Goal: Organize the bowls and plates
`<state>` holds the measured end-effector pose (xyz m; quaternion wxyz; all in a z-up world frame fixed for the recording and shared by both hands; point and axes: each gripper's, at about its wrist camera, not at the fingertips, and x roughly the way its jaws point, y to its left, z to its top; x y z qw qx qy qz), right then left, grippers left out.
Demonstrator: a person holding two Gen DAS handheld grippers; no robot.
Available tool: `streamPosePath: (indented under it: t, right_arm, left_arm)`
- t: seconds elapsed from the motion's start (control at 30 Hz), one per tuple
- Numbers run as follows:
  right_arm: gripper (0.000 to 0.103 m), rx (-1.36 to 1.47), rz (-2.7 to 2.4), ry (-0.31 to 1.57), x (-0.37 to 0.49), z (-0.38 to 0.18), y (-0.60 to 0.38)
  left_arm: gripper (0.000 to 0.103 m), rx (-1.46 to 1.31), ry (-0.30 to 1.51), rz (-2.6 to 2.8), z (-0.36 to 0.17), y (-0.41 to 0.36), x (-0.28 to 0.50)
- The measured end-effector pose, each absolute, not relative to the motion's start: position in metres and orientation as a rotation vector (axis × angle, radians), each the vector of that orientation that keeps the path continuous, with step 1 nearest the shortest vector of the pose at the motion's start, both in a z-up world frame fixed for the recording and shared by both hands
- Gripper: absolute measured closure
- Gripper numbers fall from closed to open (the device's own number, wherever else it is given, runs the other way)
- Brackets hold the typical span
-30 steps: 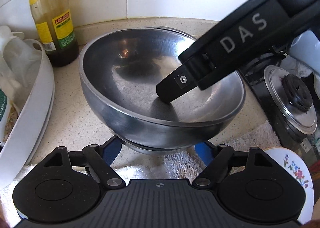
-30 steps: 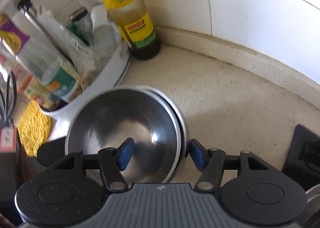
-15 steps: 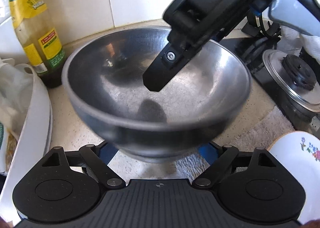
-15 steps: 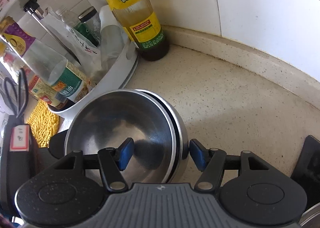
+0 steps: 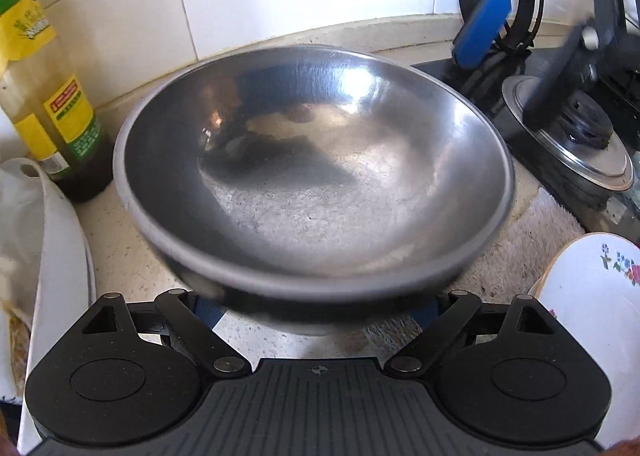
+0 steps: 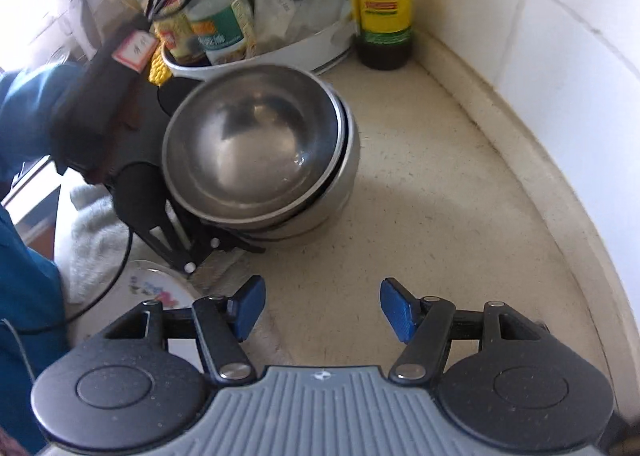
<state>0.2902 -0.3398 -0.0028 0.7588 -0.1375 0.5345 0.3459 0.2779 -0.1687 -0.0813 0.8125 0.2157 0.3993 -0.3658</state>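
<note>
A stack of steel bowls [image 6: 256,152] stands on the counter; the top bowl [image 5: 316,176] fills the left wrist view. My left gripper [image 5: 320,308] sits open around the base of the stack, its blue pads mostly hidden under the bowl; its body also shows in the right wrist view [image 6: 168,216]. My right gripper [image 6: 322,310] is open and empty, pulled back from the bowls over bare counter; it also shows in the left wrist view [image 5: 484,28] at the upper right. A white floral plate [image 5: 592,316] lies at the right, also seen in the right wrist view [image 6: 136,296].
An oil bottle [image 6: 380,4] stands by the tiled wall. A white tub [image 6: 280,52] of bottles and packets sits behind the bowls. A pot lid [image 5: 572,136] rests on the stove at the right. A towel [image 5: 532,240] lies under the bowls.
My right gripper has let go of the bowl rim, opened and drawn back up and to the right. The left gripper has moved closer under the bowls.
</note>
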Motion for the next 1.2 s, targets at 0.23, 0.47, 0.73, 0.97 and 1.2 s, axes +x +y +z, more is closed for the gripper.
streamPosePath:
  t: [0.23,0.47,0.73,0.97,1.2]
  right_arm:
    - [0.038,-0.435,0.942,1.151,0.322,-0.044,-0.318]
    - [0.035,-0.599,1.058,1.116,0.328,-0.062,-0.290]
    - [0.000,-0.735,1.055,1.100,0.345,-0.077,-0.268]
    - [0.000,-0.712,1.012,1.122,0.347,-0.078,-0.264]
    - [0.020,-0.736,1.070,1.048,0.332,-0.068,-0.250]
  left_arm:
    - [0.007,0.503,0.850,-0.820,-0.083,-0.173,0.287]
    - [0.001,0.535,0.814,-0.862,-0.086,-0.173,0.296]
    - [0.000,0.525,0.819,-0.896,-0.088,-0.173,0.310]
    - [0.000,0.486,0.848,-0.885,-0.089,-0.165,0.323]
    - [0.000,0.483,0.821,-0.914,-0.093,-0.149,0.321]
